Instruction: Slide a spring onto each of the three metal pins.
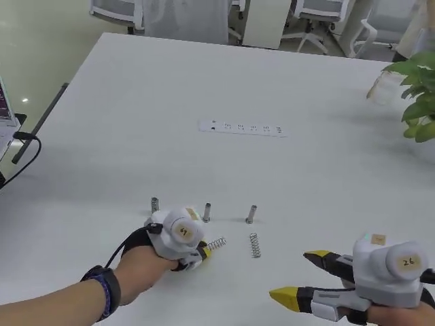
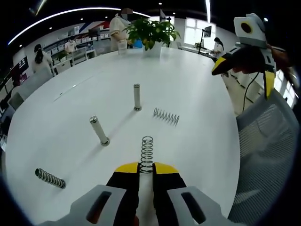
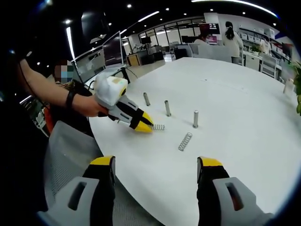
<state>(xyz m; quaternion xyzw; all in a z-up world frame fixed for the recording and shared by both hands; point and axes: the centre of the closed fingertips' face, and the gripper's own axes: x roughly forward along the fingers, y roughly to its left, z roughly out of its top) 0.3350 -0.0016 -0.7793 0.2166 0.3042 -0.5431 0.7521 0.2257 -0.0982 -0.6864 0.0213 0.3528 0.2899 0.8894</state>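
Fingers [image 2: 127, 168] of left gripper [image 2: 146, 165] pinch spring [image 2: 146, 149]; right gripper [image 3: 155, 161] gapes wide.

In the head view the white, yellow-tipped right gripper [image 1: 289, 274] is cut off by the near and right edges, with its handle out of frame. The white body of the left gripper [image 1: 205, 250] covers most of its own jaws. The near end of the small steel coil spring [image 1: 216, 243] vanishes between the yellow tips, and the left gripper view hides that same end. The short grey metal pin [image 1: 154, 204] at the left end of the row is too small to tell whether a coil surrounds it. The green leafy plant [image 1: 416, 95] runs off the right edge.
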